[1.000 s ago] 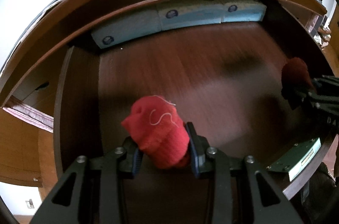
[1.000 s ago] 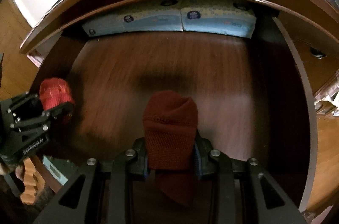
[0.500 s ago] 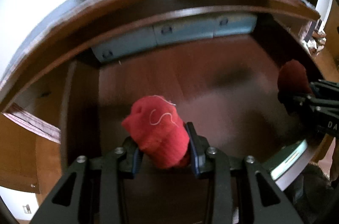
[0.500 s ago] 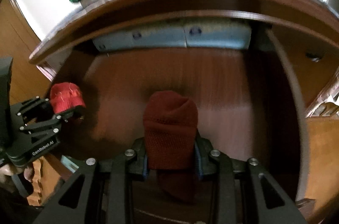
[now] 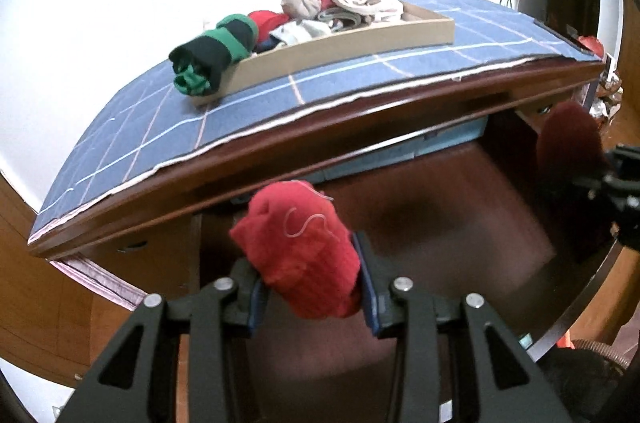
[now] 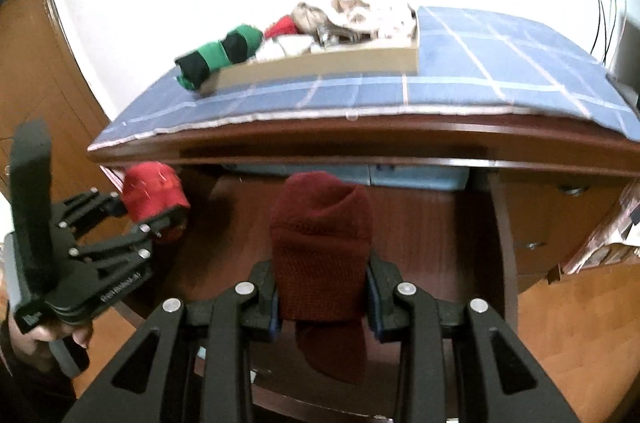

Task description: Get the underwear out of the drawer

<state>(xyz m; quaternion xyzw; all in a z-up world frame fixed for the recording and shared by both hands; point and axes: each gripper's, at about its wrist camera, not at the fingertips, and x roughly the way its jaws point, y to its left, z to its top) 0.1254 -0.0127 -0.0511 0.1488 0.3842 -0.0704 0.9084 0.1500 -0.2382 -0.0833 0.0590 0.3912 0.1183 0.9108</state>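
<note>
- The left gripper (image 5: 310, 297) is clamped on a bright red rolled underwear (image 5: 298, 255), which bulges out between the two pads and carries a loose white thread on top.
- The right gripper (image 6: 322, 297) is closed tight around a dark maroon rolled underwear (image 6: 320, 251), whose lower end hangs below the pads.
- Both bundles are held above the open drawer (image 6: 440, 223), clear of its brown wooden floor.
- In the right wrist view the left gripper (image 6: 160, 213) sits at 9 o'clock with its red roll; in the left wrist view the maroon roll (image 5: 568, 143) shows at 3 o'clock.
- Pale blue packets (image 6: 416, 175) line the back of the drawer under the desk edge.
- At 12 o'clock, on a blue checked cloth (image 5: 360, 75), stands a cardboard tray (image 5: 340, 51) heaped with rolled garments, a green-and-black roll (image 5: 212, 51) hanging over its left end.
</note>
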